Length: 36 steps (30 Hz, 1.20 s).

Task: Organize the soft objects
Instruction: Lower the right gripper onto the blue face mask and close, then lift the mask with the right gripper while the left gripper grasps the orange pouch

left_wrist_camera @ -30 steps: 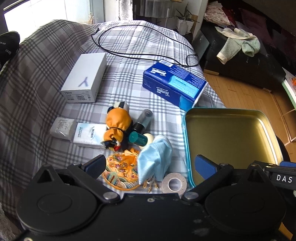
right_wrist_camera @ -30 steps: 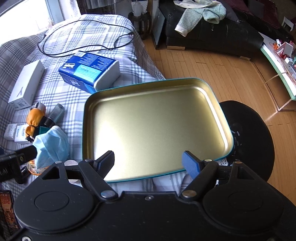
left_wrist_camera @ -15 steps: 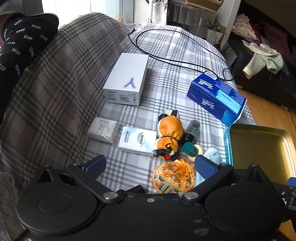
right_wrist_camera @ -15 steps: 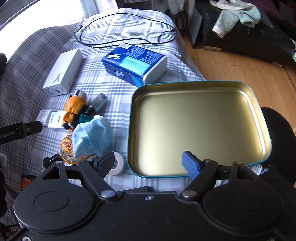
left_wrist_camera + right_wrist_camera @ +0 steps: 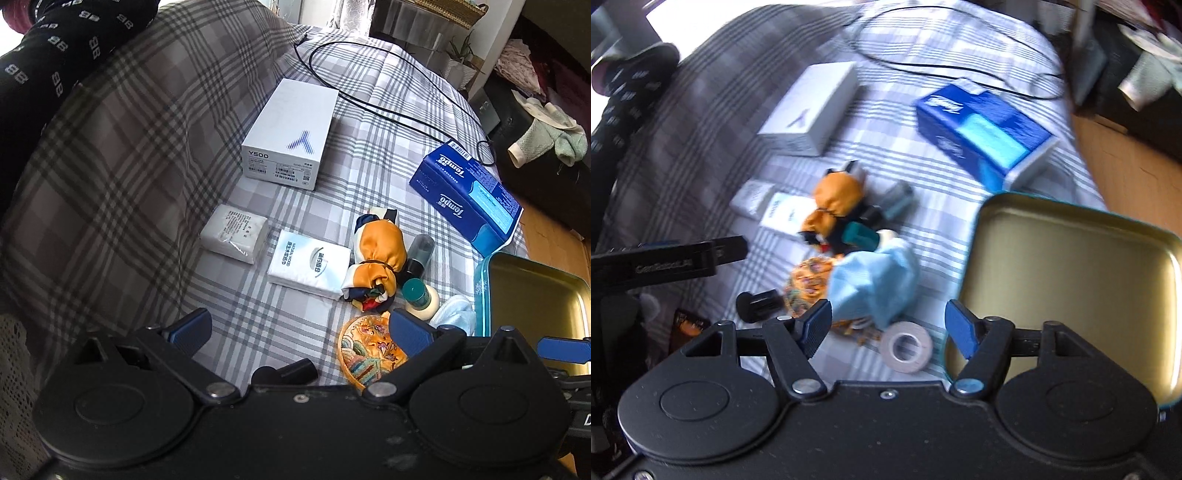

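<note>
On the plaid cloth lie the soft items: an orange scarf bundle [image 5: 376, 254], an embroidered orange pouch [image 5: 365, 350], a blue face mask [image 5: 875, 280], a white tissue pack [image 5: 310, 267] and a clear-wrapped tissue pack [image 5: 234, 232]. My left gripper [image 5: 301, 330] hangs open over the cloth just in front of the pouch, holding nothing. My right gripper [image 5: 888, 326] is over the mask's near edge and a tape roll [image 5: 907, 350]. Its jaws are closing, and the pads press on nothing. The right wrist view is blurred.
A gold tin tray [image 5: 1071, 280] with a teal rim sits at the right. A blue Tempo tissue pack [image 5: 467, 192], a white box [image 5: 291, 136], a teal-capped bottle [image 5: 419, 295], a dark tube [image 5: 419, 251] and a black cable [image 5: 369, 92] lie around. A person's dark patterned sock [image 5: 55, 55] is at the far left.
Both views have swung left, so the tray has slid to the right edge. The right jaws have narrowed. The mask and tape roll now lie in front of the right fingers.
</note>
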{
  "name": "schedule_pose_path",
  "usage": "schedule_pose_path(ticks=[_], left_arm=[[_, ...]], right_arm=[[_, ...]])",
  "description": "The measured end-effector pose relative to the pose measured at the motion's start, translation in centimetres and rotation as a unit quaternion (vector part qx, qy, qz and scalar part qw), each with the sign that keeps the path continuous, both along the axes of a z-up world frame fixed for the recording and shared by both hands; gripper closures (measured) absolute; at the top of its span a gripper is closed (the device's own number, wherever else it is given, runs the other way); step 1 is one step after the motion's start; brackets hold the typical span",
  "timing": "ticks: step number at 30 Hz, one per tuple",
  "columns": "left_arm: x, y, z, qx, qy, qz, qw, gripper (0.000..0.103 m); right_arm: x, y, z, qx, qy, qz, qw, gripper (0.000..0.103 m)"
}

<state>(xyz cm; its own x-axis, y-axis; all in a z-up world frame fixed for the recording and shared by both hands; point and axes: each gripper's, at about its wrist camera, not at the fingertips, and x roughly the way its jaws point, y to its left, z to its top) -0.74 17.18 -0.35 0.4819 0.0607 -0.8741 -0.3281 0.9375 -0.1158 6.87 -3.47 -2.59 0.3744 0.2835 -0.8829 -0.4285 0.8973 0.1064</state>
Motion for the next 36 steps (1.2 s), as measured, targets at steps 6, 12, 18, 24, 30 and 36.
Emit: schedule_pose_path(ticks=[6, 12, 18, 24, 30, 36], left_arm=[[0.1, 1.3, -0.8, -0.02, 0.012, 0.037, 0.999, 0.001], [0.3, 1.8, -1.2, -0.023, 0.017, 0.054, 0.9981, 0.001], [0.6, 2.2, -2.1, -0.035, 0.03, 0.066, 0.9968, 0.001], [0.9, 2.6, -2.5, -0.038, 0.035, 0.074, 0.9959, 0.001], [0.9, 2.6, -2.9, -0.037, 0.04, 0.075, 0.9957, 0.001], [0.7, 3.0, -2.7, -0.035, 0.036, 0.085, 0.9951, 0.001]], right_arm=[[-0.2, 2.2, -1.8, -0.062, -0.05, 0.086, 0.993, 0.037], [1.3, 2.1, -3.8, -0.061, -0.055, 0.103, 0.991, 0.036], [2.7, 2.4, -5.3, -0.043, -0.048, 0.113, 0.992, 0.029], [3.7, 3.1, -6.5, -0.036, -0.039, 0.116, 0.992, 0.027], [3.4, 3.3, -6.7, -0.024, -0.031, 0.126, 0.991, 0.038], [3.4, 2.5, -6.2, -0.001, -0.011, 0.107, 0.994, 0.055]])
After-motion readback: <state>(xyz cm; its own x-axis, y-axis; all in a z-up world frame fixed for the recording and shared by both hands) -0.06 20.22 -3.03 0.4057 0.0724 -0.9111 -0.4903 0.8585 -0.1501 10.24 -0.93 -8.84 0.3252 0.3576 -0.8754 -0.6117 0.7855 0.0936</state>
